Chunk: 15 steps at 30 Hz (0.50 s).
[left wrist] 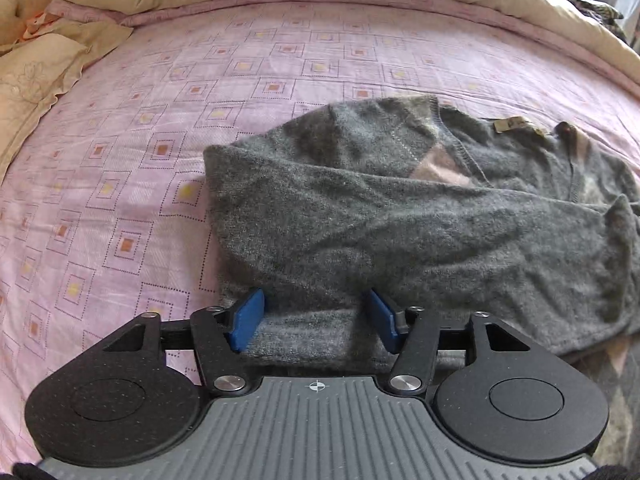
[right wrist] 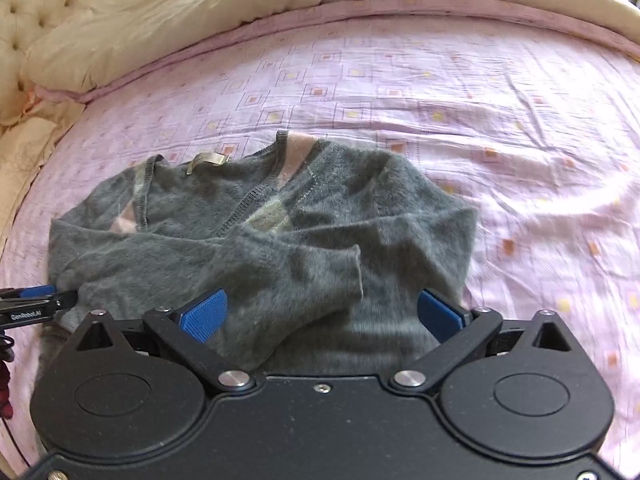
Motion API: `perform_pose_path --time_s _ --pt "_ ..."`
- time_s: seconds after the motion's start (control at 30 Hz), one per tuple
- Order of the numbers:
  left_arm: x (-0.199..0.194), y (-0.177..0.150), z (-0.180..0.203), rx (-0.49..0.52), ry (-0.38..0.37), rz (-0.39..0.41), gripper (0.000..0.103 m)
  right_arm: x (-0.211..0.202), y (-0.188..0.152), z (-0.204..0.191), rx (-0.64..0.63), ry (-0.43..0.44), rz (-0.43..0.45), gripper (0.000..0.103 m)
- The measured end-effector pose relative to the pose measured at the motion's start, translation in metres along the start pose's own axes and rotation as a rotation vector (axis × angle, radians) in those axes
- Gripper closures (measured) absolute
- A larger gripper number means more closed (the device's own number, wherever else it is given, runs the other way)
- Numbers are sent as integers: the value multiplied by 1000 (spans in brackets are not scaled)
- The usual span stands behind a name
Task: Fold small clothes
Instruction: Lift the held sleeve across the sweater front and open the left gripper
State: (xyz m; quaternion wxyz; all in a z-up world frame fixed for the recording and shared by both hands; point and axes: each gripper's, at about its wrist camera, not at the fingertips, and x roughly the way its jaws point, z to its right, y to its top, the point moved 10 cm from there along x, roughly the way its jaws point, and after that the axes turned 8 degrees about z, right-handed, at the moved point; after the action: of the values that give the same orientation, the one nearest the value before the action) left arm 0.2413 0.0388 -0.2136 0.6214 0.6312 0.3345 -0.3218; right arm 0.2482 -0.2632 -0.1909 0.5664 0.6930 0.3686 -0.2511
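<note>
Left gripper (left wrist: 316, 314), blue-padded fingers spread wide, straddles the near hem of a fuzzy grey knitted cardigan (left wrist: 400, 216) with pink trim; right gripper (right wrist: 322, 314), likewise spread, sits over the same hem, gripping nothing. The cardigan lies flat on a pink bedsheet printed with small squares (right wrist: 440, 92), both sleeves crossed over its front, neck label (right wrist: 206, 160) farthest. Beyond, a rumpled beige quilt (right wrist: 200, 12) borders the sheet.

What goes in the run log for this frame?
sweater: sleeves folded across | left gripper: open at hem | right gripper: open at hem
</note>
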Motion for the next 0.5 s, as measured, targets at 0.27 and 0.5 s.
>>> perform_pose_path --time_s 0.27,0.5 --pt "5 1 0 -24 -21 2 37 24 2 -2 -16 -21 -35 33" --pt "3 -1 0 -28 -33 1 36 -10 16 -12 118 99 -12 79"
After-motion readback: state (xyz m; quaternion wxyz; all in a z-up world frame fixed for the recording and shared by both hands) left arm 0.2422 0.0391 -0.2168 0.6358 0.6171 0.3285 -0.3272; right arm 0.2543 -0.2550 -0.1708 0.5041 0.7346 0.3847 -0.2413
